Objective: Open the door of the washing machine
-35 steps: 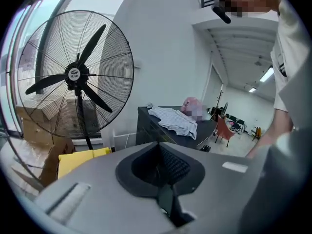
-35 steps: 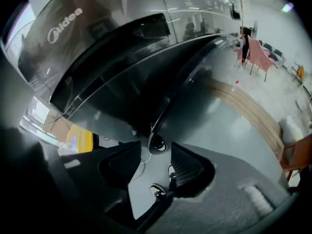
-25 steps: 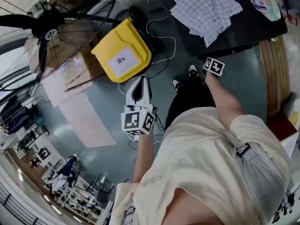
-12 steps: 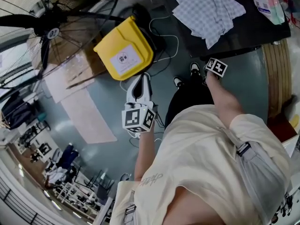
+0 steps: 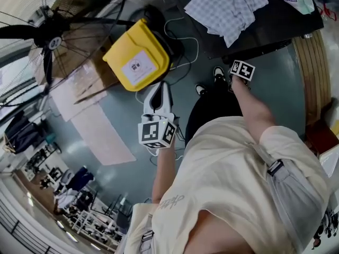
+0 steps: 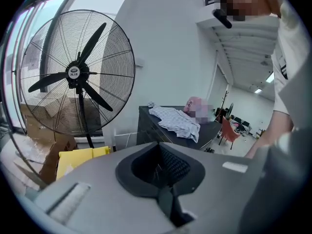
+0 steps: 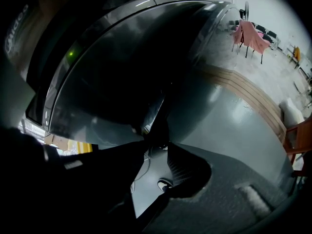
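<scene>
Fan: 1 large floor fan [image 5: 50, 38] at far left, with 3 black blades inside a wire cage; the badge on its hub is too small to read.
Yellow case: 1 yellow case [image 5: 136, 62] on the floor just right of the fan. It has 1 white label, print unreadable, and white cables [image 5: 183, 57] trail beside it.
Left tool: 1 left tool [image 6: 158, 145], tips pressed together with nothing between them. It is raised in open air well left of the machine and points toward the fan.
Shoes: 2 shoes [image 5: 218, 74] on the grey floor, at the foot of the machine.
Washing machine: 1 dark washing machine [image 5: 275, 25] at upper right, with 1 checked cloth [image 5: 225, 7] lying on its top.
Right tool: 1 right tool [image 7: 157, 139], tips nearly together and pinched on the rim of the washing machine door [image 7: 122, 72]; 1 green light glows beyond the dark glass.
Writing: the lettering on the machine's front is too blurred to read.
</scene>
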